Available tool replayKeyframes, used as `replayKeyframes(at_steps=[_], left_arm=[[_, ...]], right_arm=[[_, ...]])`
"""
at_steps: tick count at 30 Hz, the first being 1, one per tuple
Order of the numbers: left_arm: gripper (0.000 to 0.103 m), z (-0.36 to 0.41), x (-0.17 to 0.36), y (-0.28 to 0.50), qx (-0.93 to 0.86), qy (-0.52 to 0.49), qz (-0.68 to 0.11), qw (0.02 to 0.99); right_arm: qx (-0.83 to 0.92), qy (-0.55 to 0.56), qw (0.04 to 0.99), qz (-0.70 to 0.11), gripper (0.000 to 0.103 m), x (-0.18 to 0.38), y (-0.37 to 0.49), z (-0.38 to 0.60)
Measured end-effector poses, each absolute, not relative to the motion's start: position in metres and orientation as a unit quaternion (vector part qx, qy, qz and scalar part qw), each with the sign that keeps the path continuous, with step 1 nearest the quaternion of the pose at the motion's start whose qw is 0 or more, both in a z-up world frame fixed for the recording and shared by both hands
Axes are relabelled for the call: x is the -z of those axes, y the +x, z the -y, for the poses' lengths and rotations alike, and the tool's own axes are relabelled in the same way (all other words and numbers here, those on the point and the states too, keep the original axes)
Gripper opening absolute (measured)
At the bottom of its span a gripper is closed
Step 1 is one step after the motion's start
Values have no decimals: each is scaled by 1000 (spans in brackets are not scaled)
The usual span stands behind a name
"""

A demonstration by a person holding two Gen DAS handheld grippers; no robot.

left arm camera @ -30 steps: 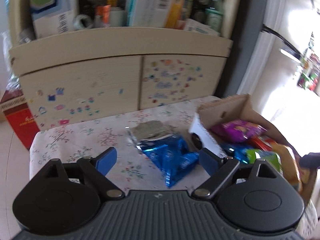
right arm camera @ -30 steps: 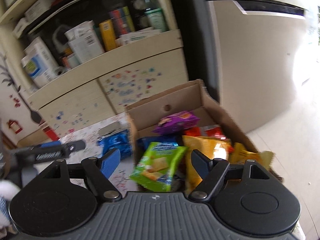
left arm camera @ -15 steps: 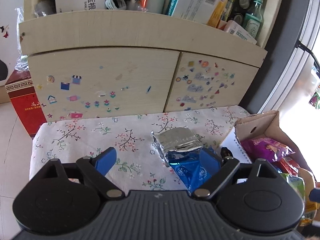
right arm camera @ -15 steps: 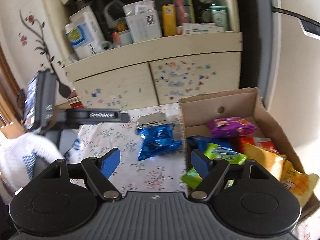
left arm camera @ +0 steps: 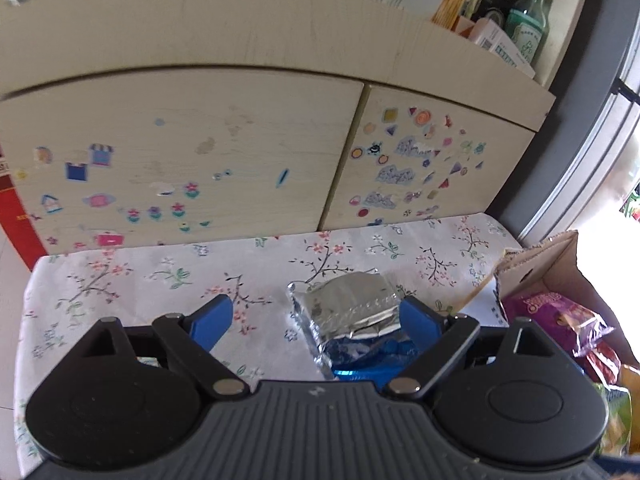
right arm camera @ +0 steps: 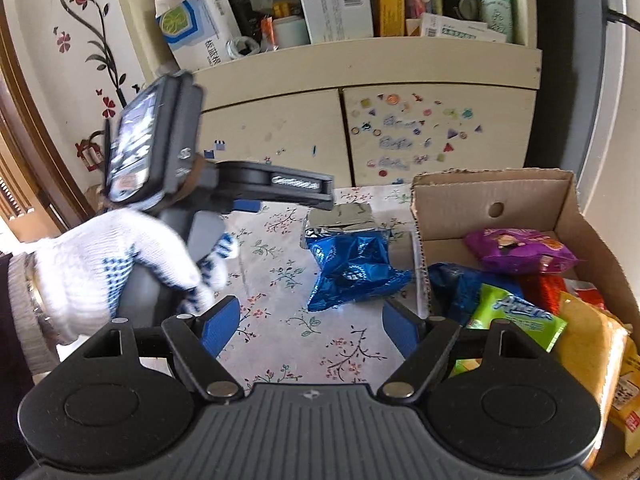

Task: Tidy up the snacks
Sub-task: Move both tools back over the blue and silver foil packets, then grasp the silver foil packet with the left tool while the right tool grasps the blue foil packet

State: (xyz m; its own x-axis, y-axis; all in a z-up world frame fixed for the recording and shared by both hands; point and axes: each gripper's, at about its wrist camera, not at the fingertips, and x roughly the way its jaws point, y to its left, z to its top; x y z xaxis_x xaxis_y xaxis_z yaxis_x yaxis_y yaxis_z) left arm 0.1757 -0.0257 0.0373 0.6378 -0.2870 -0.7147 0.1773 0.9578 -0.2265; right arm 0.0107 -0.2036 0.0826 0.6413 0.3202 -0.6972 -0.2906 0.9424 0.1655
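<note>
A crumpled blue snack bag [left arm camera: 360,350] with a torn silver top lies on the flowered tablecloth [left arm camera: 160,280]. My left gripper [left arm camera: 314,322] stands open over it. The bag's silver end shows between the blue pads, close to the right pad [left arm camera: 418,320], and nothing is pressed. In the right wrist view the same bag [right arm camera: 352,268] lies ahead of my right gripper [right arm camera: 310,328], which is open and empty above the cloth. A white-gloved hand [right arm camera: 112,268] holds the left tool's black body [right arm camera: 280,186] near the bag's silver end.
An open cardboard box [right arm camera: 492,196] stands right of the bag, holding purple [right arm camera: 520,250], green [right arm camera: 516,316], yellow and red snack packs. Behind the table a sticker-covered wooden cabinet [left arm camera: 200,140] carries a shelf crowded with boxes and bottles. A red carton [left arm camera: 20,220] sits at far left.
My left gripper has moved forward and down, so the blue bag now sits between its pads. The right gripper swung left from above the box to over the cloth.
</note>
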Motion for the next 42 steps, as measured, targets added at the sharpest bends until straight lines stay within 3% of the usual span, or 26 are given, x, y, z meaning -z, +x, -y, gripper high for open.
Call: replayKeyframes(at_steps=[17, 31, 42], left_arm=[[93, 54, 5, 222, 176, -45, -439, 880], [92, -14, 6, 208, 151, -43, -436, 886], [93, -12, -3, 219, 189, -59, -402, 894]], right_arm=[[-159, 9, 898, -411, 84, -56, 42, 191], [-150, -22, 905, -398, 84, -40, 71, 183], [-133, -92, 909, -385, 84, -23, 88, 164]])
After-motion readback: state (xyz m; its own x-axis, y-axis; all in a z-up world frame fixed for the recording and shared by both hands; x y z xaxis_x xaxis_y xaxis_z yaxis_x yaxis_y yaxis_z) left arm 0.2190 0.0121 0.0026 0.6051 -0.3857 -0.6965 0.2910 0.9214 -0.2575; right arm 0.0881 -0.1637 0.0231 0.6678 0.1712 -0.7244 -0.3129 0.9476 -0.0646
